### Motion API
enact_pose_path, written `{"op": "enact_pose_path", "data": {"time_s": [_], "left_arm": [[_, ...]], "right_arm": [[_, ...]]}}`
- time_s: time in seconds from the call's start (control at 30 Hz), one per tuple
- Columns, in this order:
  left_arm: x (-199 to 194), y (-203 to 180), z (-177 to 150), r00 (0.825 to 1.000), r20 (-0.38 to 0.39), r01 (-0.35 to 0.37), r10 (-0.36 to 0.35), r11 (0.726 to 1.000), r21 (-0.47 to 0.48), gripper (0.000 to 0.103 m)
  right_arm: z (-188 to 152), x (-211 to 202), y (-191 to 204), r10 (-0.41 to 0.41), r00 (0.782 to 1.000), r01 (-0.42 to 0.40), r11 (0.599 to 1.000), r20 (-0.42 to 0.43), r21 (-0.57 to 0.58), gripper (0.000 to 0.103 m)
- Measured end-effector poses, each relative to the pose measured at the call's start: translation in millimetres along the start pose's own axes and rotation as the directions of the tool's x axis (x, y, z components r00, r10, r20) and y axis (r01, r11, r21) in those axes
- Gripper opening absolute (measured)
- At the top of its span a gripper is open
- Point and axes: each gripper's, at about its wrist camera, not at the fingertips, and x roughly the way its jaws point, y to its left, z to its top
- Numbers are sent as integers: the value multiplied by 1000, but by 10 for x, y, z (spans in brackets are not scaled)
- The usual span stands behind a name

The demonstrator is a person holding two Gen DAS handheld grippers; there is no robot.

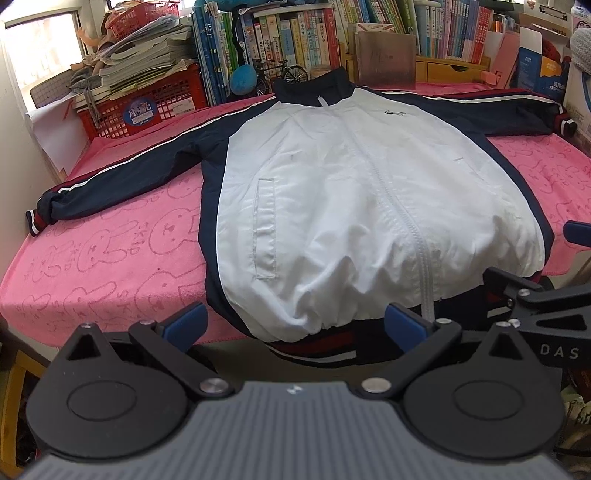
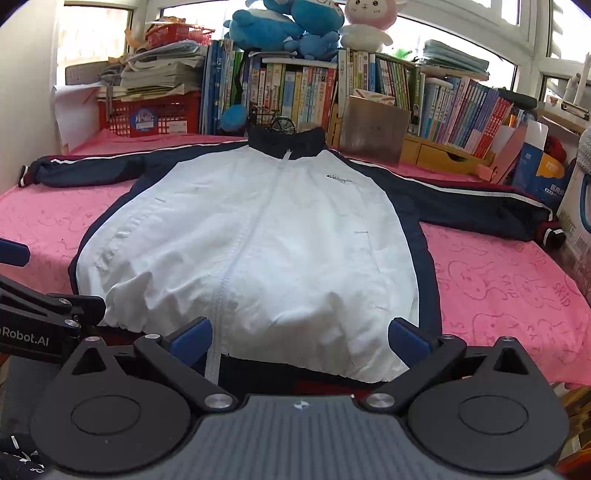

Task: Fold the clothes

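Both claws were held wide open, side by side, at the hem of the jacket (image 1: 354, 192), which was spread flat, sleeves outstretched, on the pink-covered surface (image 1: 110, 258): left claw (image 1: 295, 328), right claw (image 2: 300, 338).

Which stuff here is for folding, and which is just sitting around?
For the job: jacket, left gripper, right gripper, both open, pink towel under the jacket.
Just lying about: books, red basket, plush toys, toy bicycle.
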Motion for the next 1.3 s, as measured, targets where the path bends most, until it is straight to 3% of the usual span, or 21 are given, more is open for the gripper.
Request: {"op": "enact_pose_path", "data": {"time_s": [0.3,0.43,0.5,0.6,0.7,0.8,0.93,1.0,1.03,1.07,1.13,1.3], "left_arm": [[140,15,124,1000,18,10,-10,1000,24,103],[450,81,500,1000,19,20,-20,1000,-8,103],[626,120,666,1000,5,27,-27,999,-38,103],[865,169,854,1000,-6,18,-18,998,-52,103],[1068,211,1007,1000,-17,-11,10,998,-59,103],[1291,242,1140,999,-40,-24,20,997,-80,103],[1575,233,1279,998,-65,-22,15,994,-108,103],[1693,221,1342,997,-68,-29,21,993,-113,103],[1752,214,1373,997,-69,-32,24,993,-115,103],[1806,216,1410,997,-66,-39,31,992,-120,103],[1882,224,1471,997,-55,-52,45,990,-133,103],[2106,204,1609,996,-43,-82,77,988,-132,103]], "right_arm": [[31,103,-63,-2,1000,2,1000,16,-28,103],[243,281,-472,-70,991,70,998,110,6,103],[379,511,-806,-134,983,119,986,123,121,103],[493,792,-1463,-250,962,200,920,111,338,102],[513,1010,-2134,-353,928,264,847,118,462,100],[560,1234,-2667,-432,894,321,802,118,503,100],[710,1610,-3091,-506,859,413,780,84,471,100],[796,1823,-3288,-526,849,454,778,55,434,98],[838,1929,-3387,-536,843,473,777,41,415,91],[881,2035,-3485,-546,837,493,775,27,396,75],[944,2230,-3693,-548,836,515,777,-13,362,62],[972,2597,-4094,-541,837,531,768,-79,358,62]]}}
